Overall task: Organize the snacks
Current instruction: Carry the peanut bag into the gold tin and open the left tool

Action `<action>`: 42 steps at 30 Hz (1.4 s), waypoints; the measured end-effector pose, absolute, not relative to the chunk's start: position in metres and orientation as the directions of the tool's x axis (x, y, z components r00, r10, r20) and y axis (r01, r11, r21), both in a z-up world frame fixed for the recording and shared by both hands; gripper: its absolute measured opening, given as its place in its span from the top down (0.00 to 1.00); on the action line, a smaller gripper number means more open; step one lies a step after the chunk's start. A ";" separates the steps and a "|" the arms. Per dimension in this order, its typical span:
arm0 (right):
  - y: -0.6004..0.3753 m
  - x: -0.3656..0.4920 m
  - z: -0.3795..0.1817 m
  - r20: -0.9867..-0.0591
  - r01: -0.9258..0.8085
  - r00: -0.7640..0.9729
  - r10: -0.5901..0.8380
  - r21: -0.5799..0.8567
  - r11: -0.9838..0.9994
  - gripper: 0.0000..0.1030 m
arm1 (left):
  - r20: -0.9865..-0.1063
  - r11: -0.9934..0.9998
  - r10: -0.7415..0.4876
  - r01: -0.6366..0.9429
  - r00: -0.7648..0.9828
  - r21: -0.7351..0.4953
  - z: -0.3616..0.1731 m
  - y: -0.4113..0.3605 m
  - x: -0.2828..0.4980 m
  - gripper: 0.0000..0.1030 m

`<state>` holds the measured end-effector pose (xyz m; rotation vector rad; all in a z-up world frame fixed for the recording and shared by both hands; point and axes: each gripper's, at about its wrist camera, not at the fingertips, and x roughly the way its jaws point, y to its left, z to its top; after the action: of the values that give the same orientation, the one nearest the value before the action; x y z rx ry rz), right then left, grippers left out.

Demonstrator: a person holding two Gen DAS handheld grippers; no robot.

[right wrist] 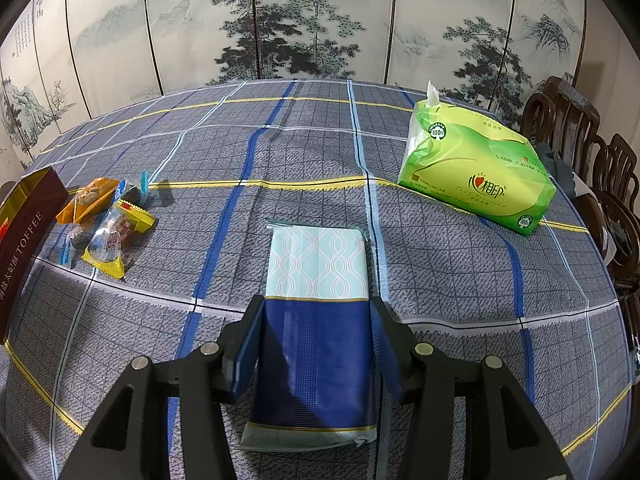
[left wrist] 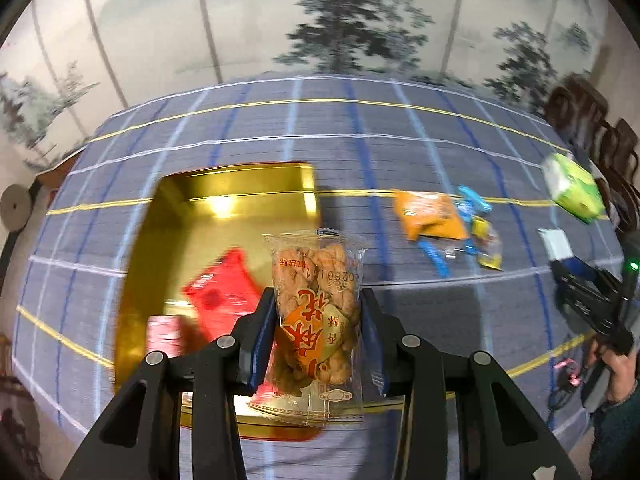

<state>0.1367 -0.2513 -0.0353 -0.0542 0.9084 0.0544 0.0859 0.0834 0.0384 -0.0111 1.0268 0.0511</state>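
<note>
My left gripper is shut on a clear packet of fried dough twists and holds it above the right edge of an open gold tin. Red packets lie inside the tin. The tin shows in the right wrist view as a dark TOFFEE box at the far left. My right gripper is shut on a blue and pale patterned packet, low over the plaid cloth. Several loose snacks lie together: an orange packet, blue-wrapped sweets, a yellow-ended packet.
A green tissue pack lies at the back right of the round table. Dark wooden chairs stand at the right edge. A painted folding screen closes the back.
</note>
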 end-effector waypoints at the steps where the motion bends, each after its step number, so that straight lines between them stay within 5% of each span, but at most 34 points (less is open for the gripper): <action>1: -0.251 0.137 -0.035 -0.789 -0.070 0.614 0.024 -0.024 0.997 0.50 | -0.856 0.998 0.053 -0.066 0.515 0.022 0.038 0.092 0.086 0.64; 34: -0.251 0.137 -0.036 -0.789 -0.071 0.614 0.022 -0.026 0.997 0.50 | -0.879 0.991 0.106 -0.121 0.465 0.055 0.005 0.154 0.092 0.63; 42: -0.251 0.137 -0.035 -0.789 -0.071 0.614 0.022 -0.027 0.997 0.50 | -0.878 0.990 0.105 -0.131 0.467 0.049 0.008 0.155 0.089 0.52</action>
<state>0.1365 -0.2510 -0.0354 -0.0570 0.9082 0.0535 0.0888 0.1554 0.0082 -0.0262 1.0750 0.1448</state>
